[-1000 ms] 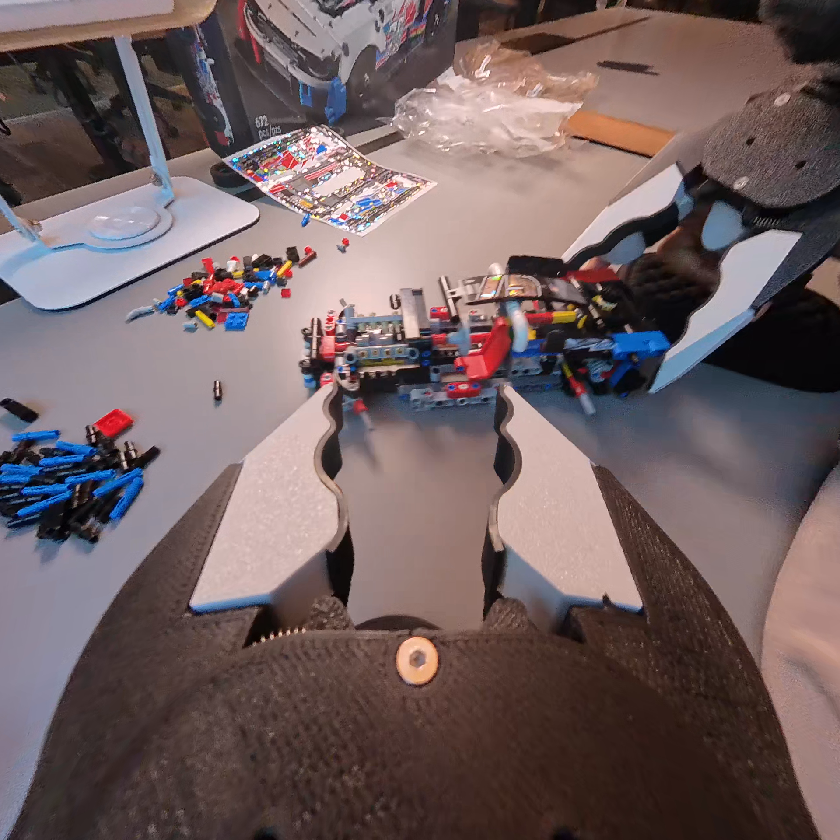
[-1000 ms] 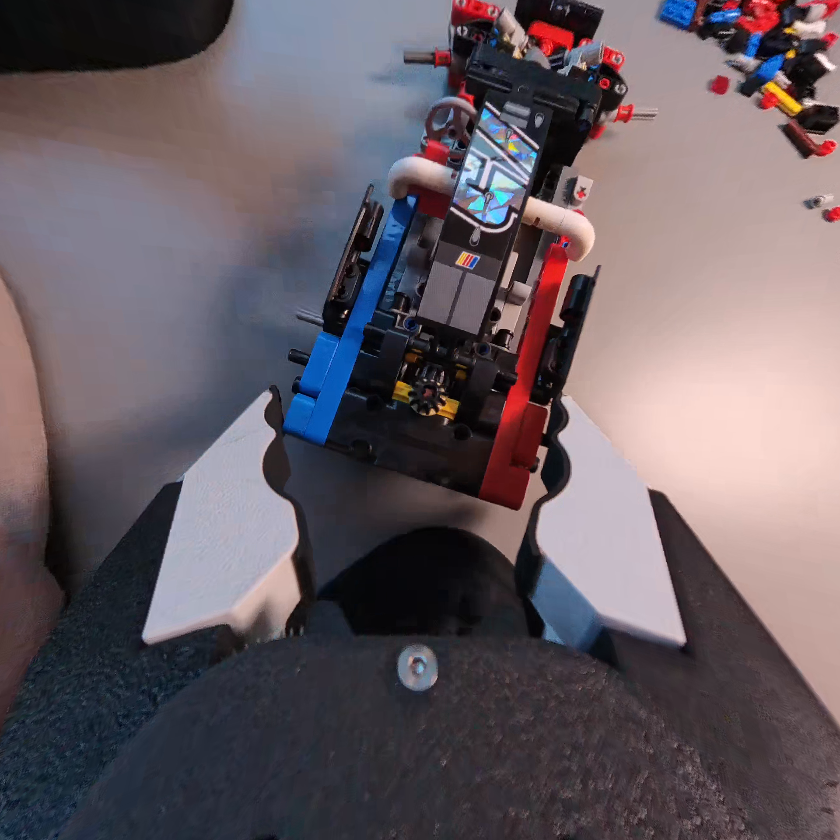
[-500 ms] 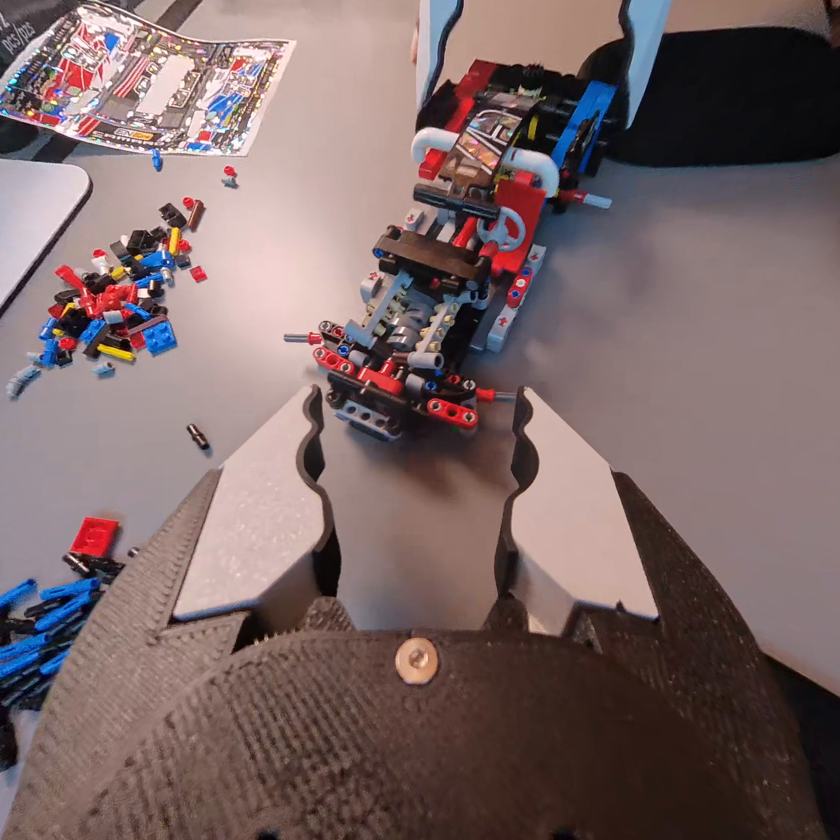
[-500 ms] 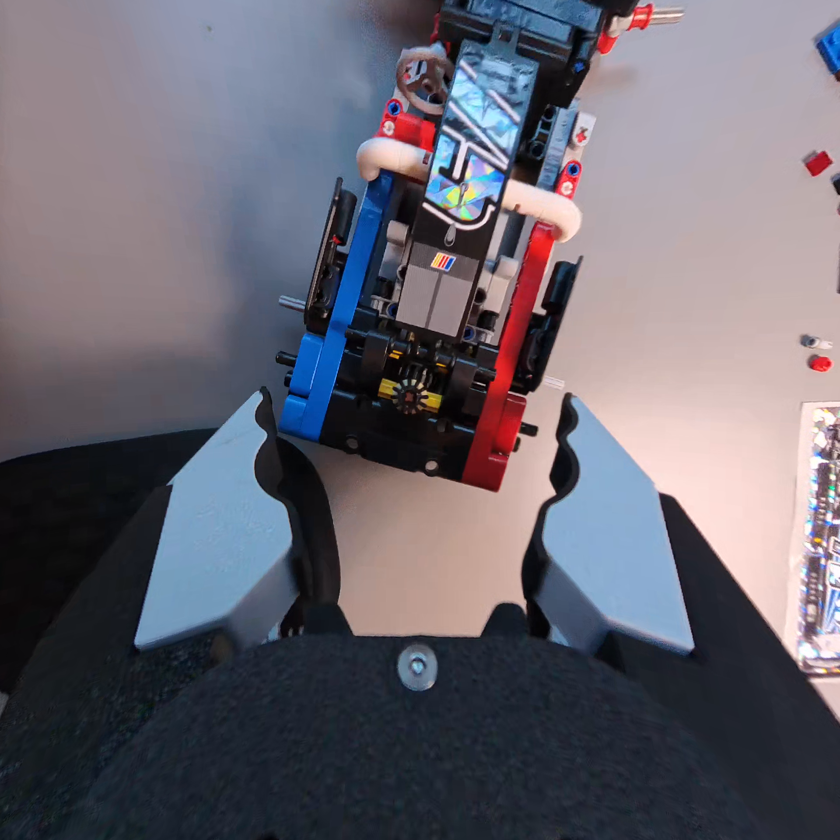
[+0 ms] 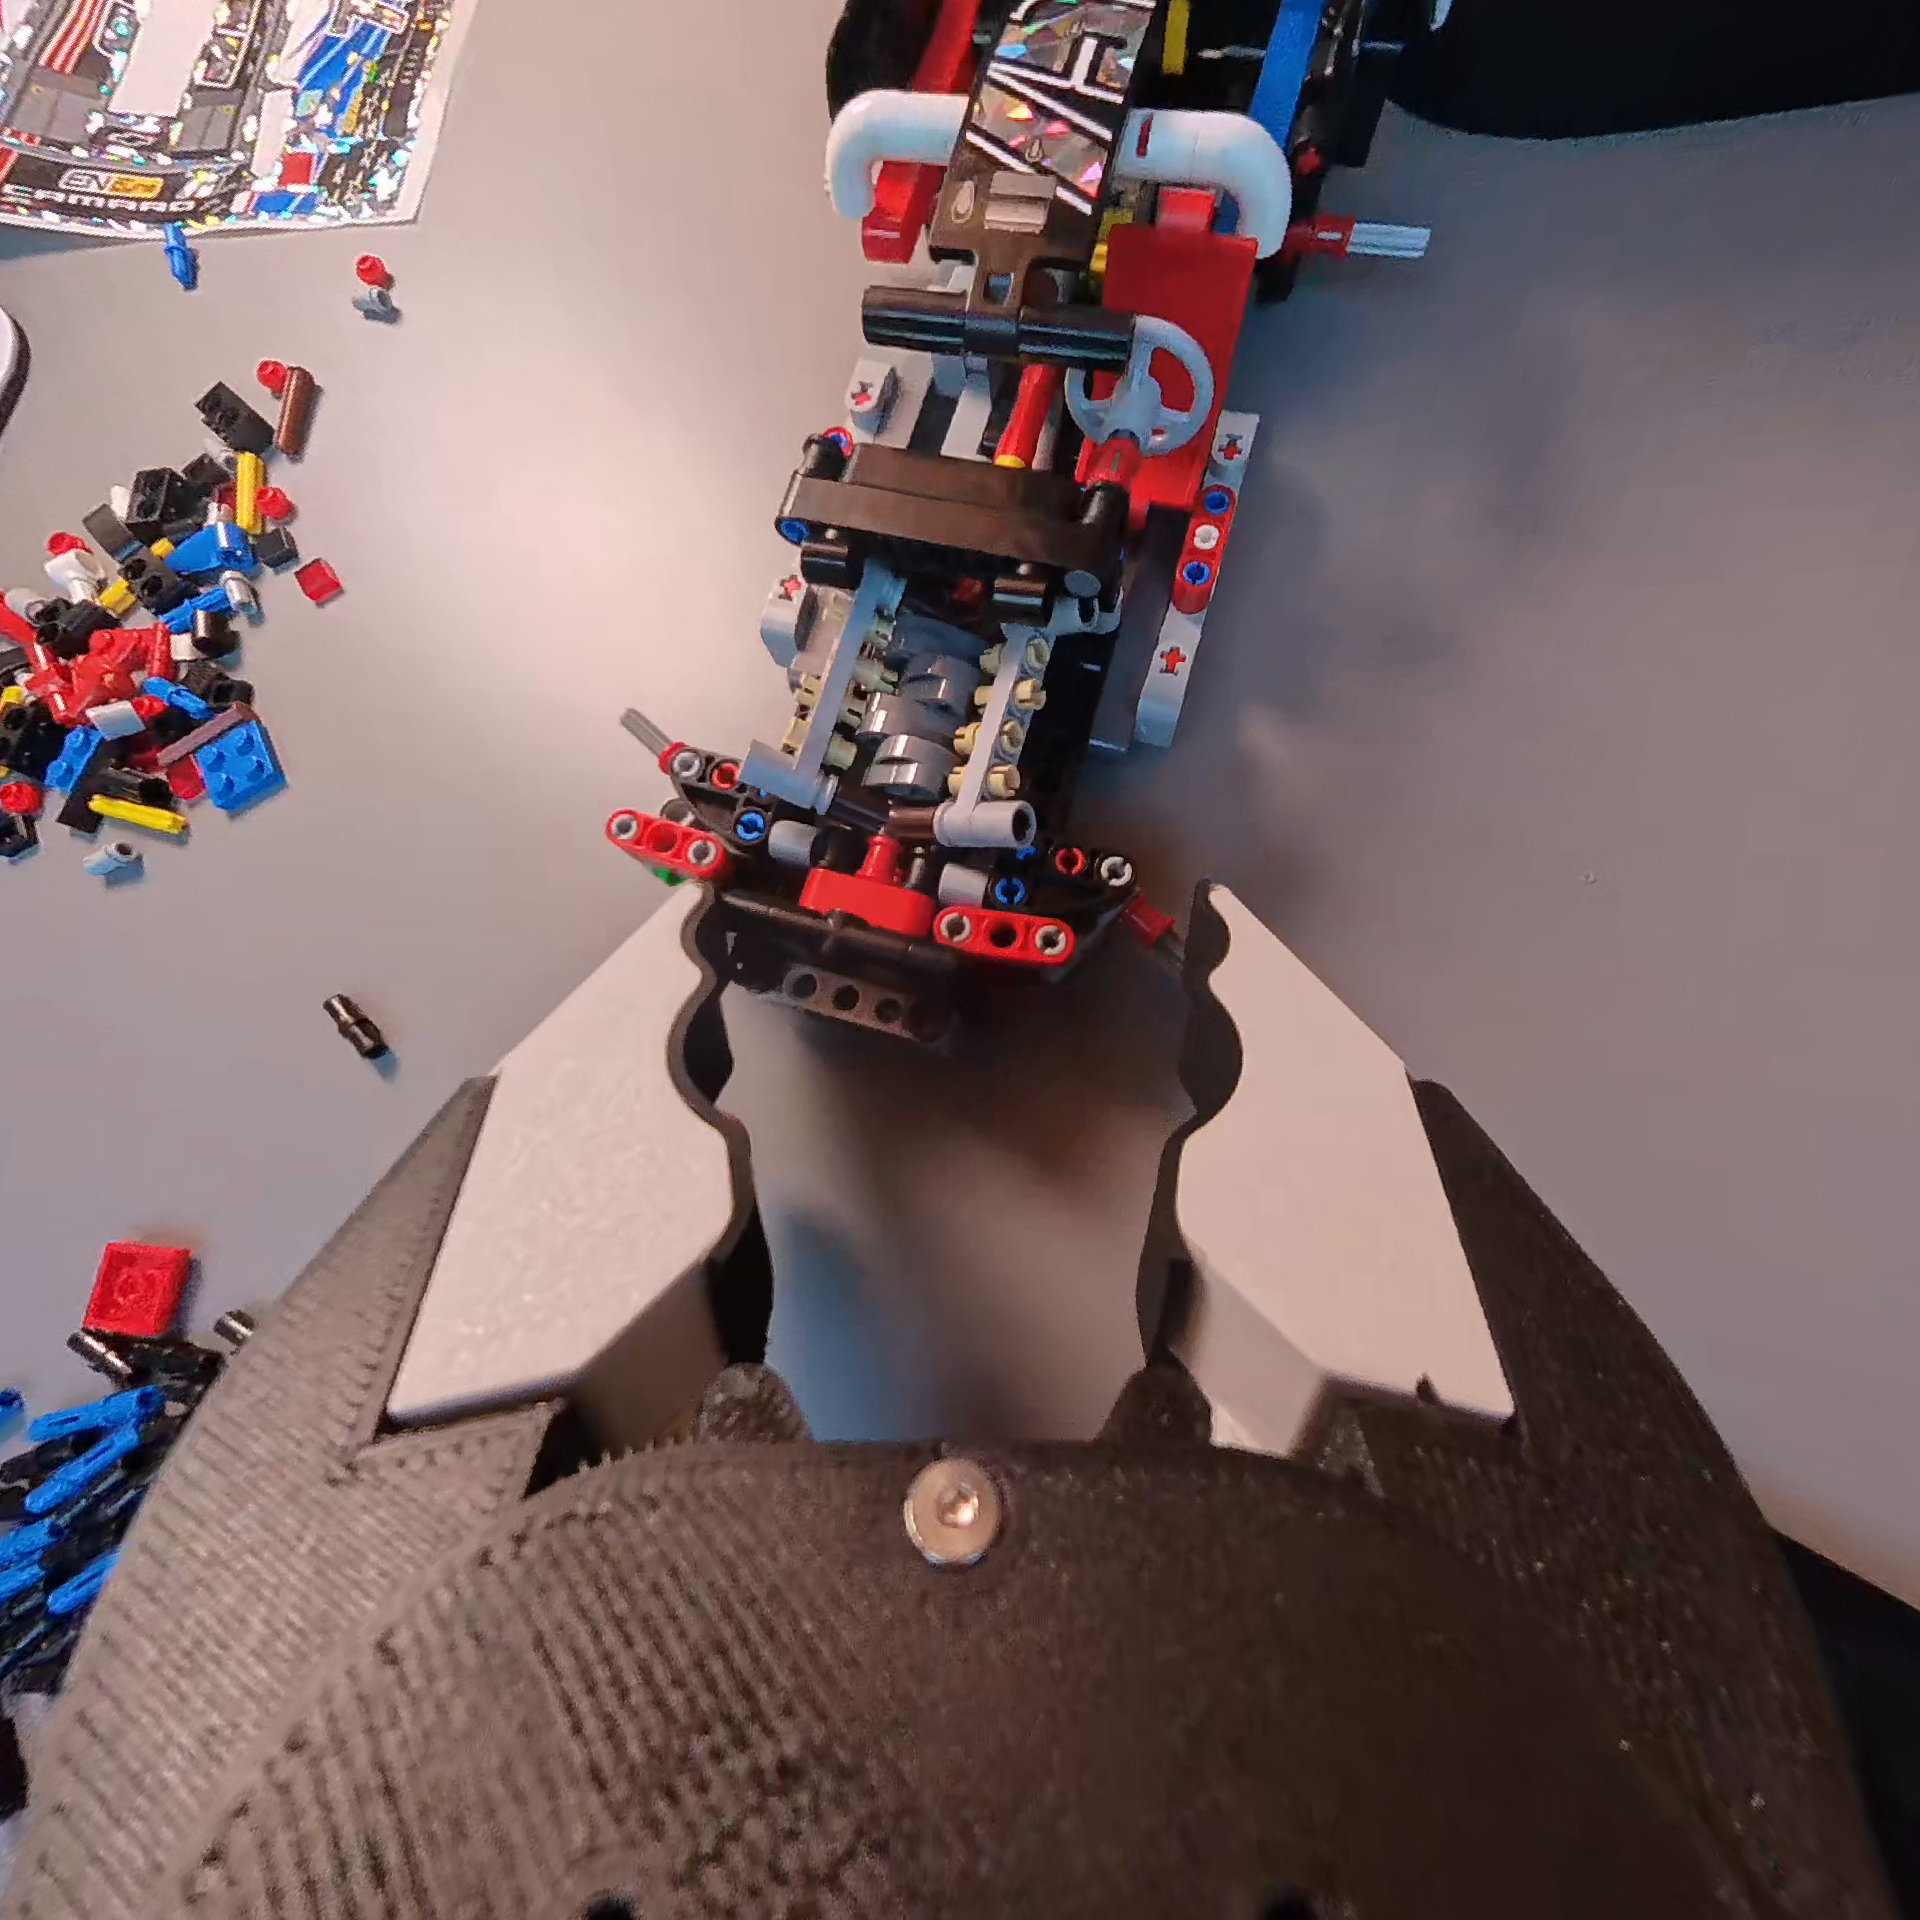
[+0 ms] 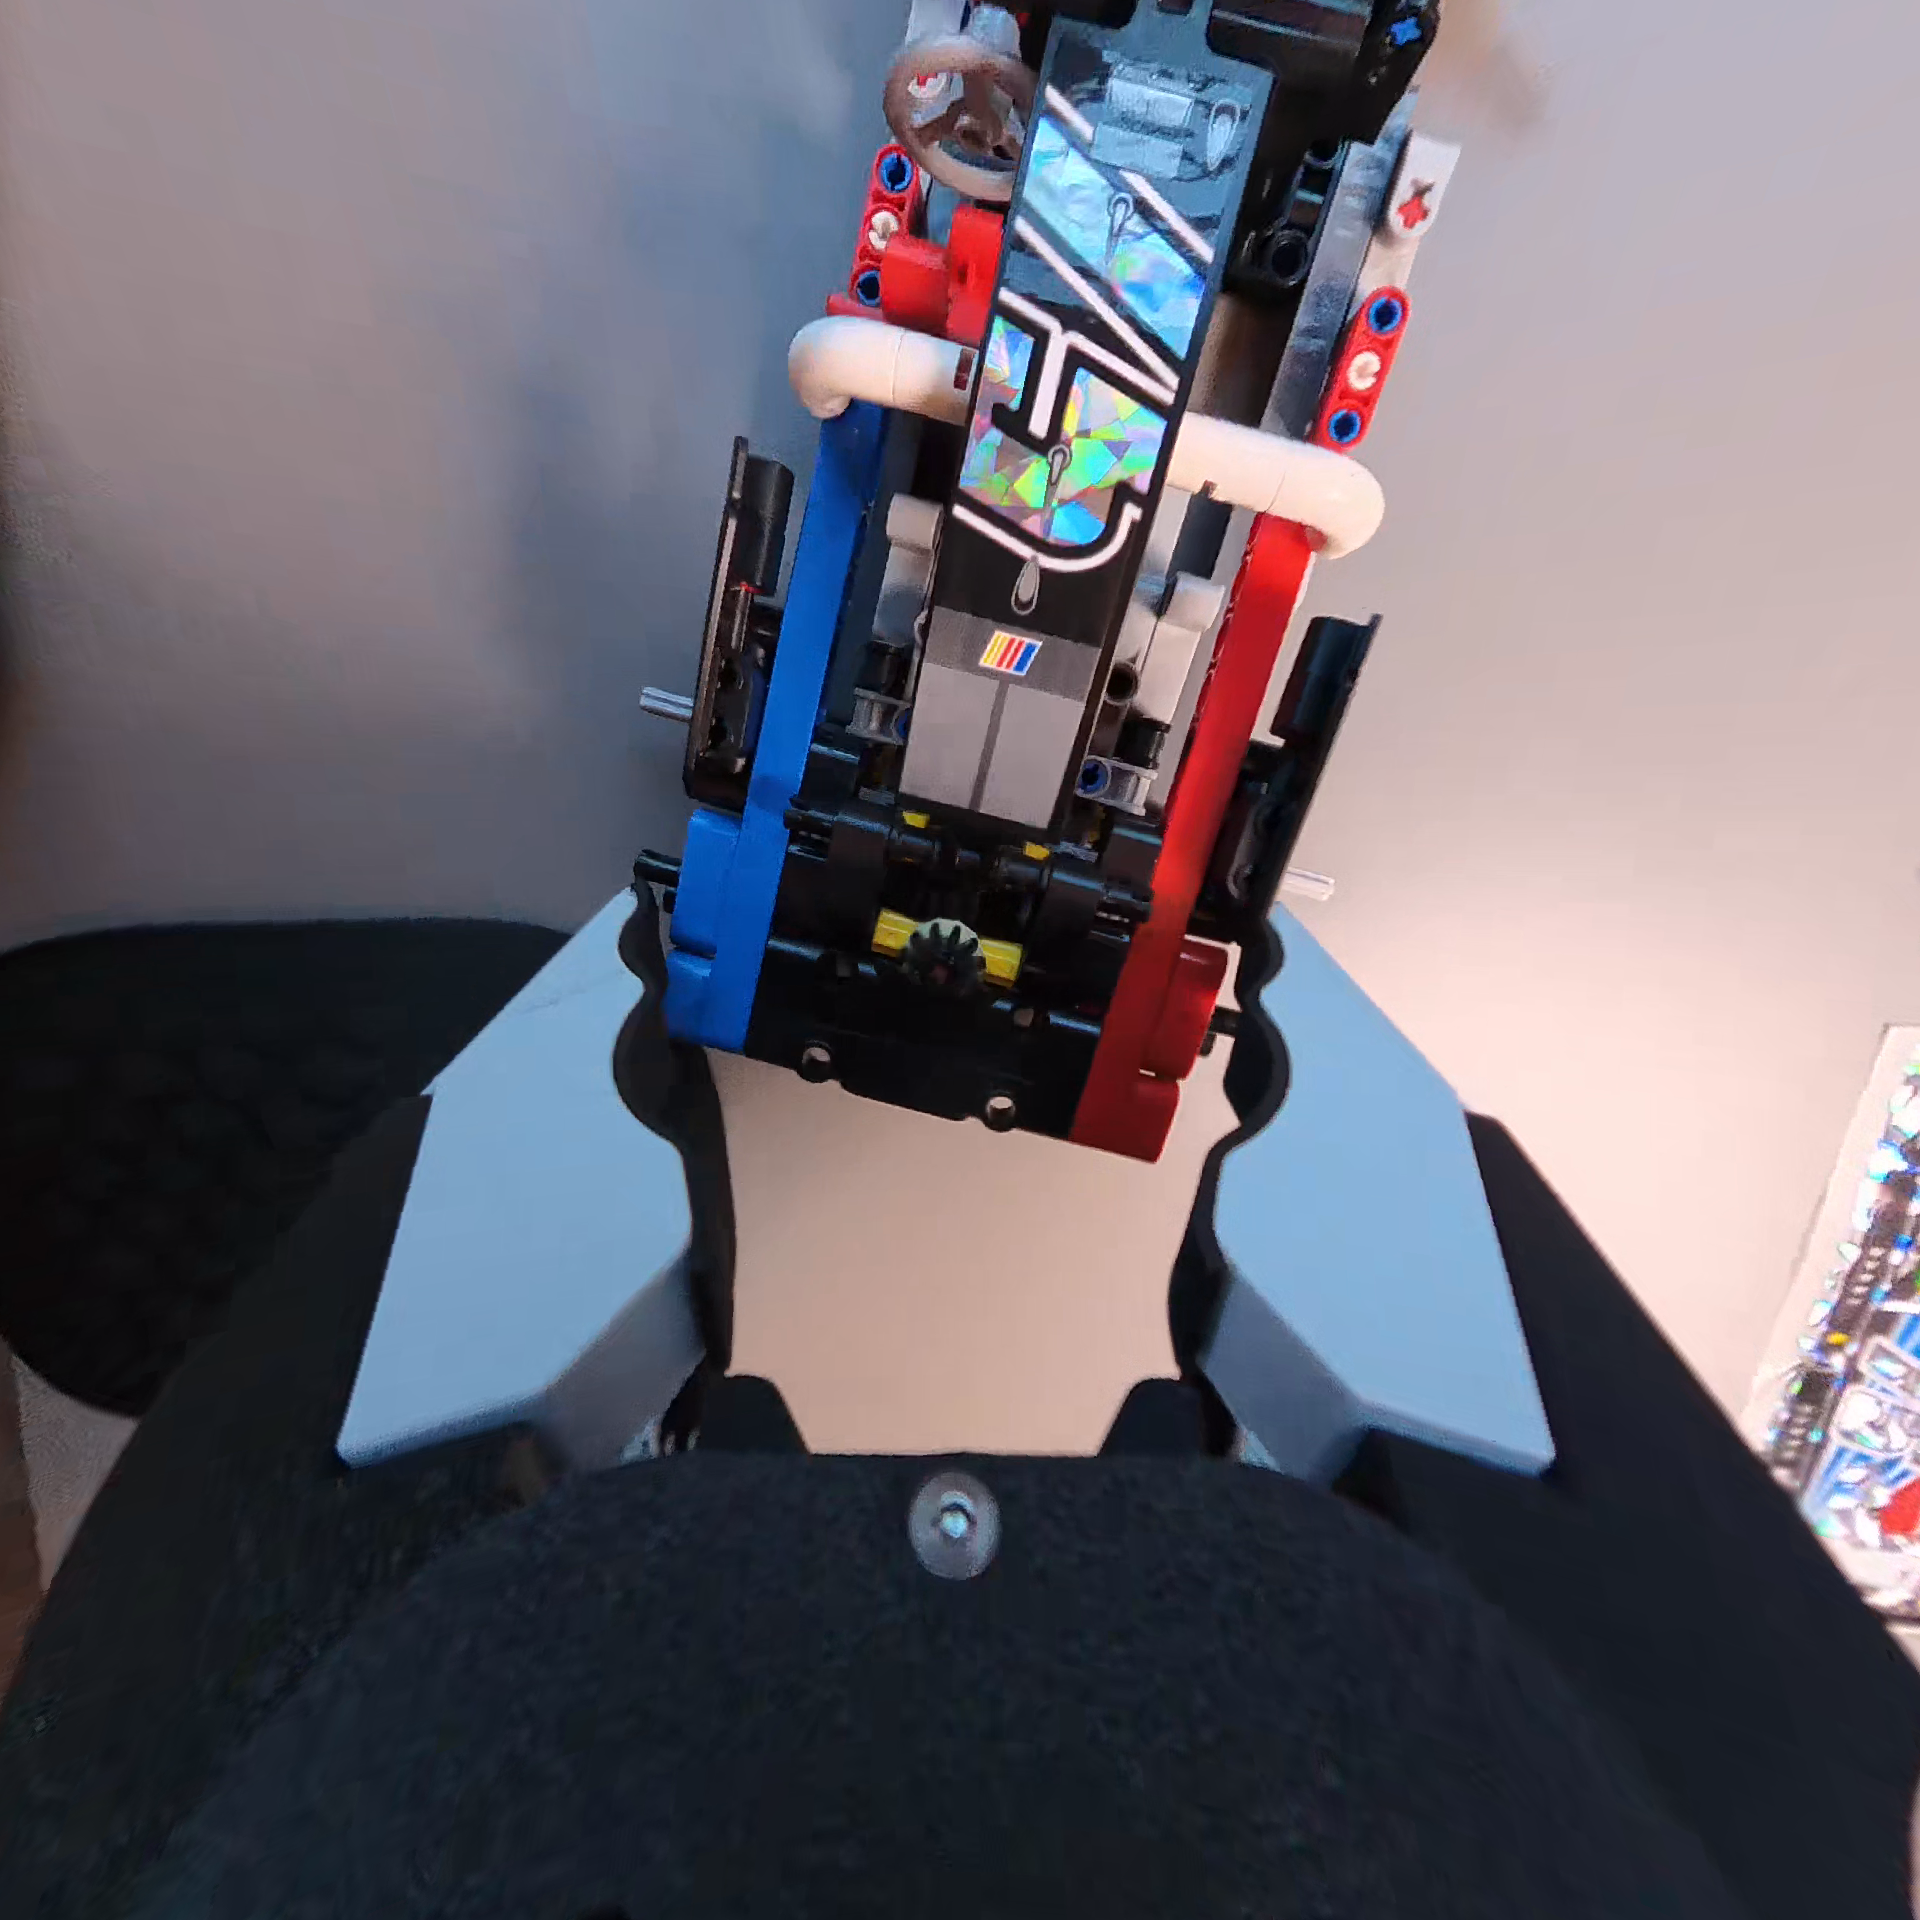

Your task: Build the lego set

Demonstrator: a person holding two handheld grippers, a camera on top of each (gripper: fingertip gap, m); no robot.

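The part-built lego car [image 5: 966, 582] lies lengthwise on the grey table [image 5: 1558, 727], with its engine end toward me in the left wrist view. My left gripper [image 5: 948, 925] is open, and its fingertips flank the car's front bumper closely. In the right wrist view the car's rear end [image 6: 935, 987], with a blue beam on the left and a red beam on the right, sits between the tips of my right gripper [image 6: 951, 966]. Both fingers press against its sides.
A pile of loose bricks [image 5: 135, 644] lies left of the car. A sticker sheet [image 5: 208, 104] is at the far left and also shows in the right wrist view [image 6: 1860, 1351]. Blue and black pins [image 5: 73, 1455], a red plate [image 5: 135, 1283] and a black pin [image 5: 353, 1023] lie near left. The black pin [image 5: 353, 1023] lies around 9 centimetres away from my left fingertips.
My left gripper has swung round from the car's side to its front end and moved in until the tips flank the bumper. My right gripper has narrowed onto the rear end.
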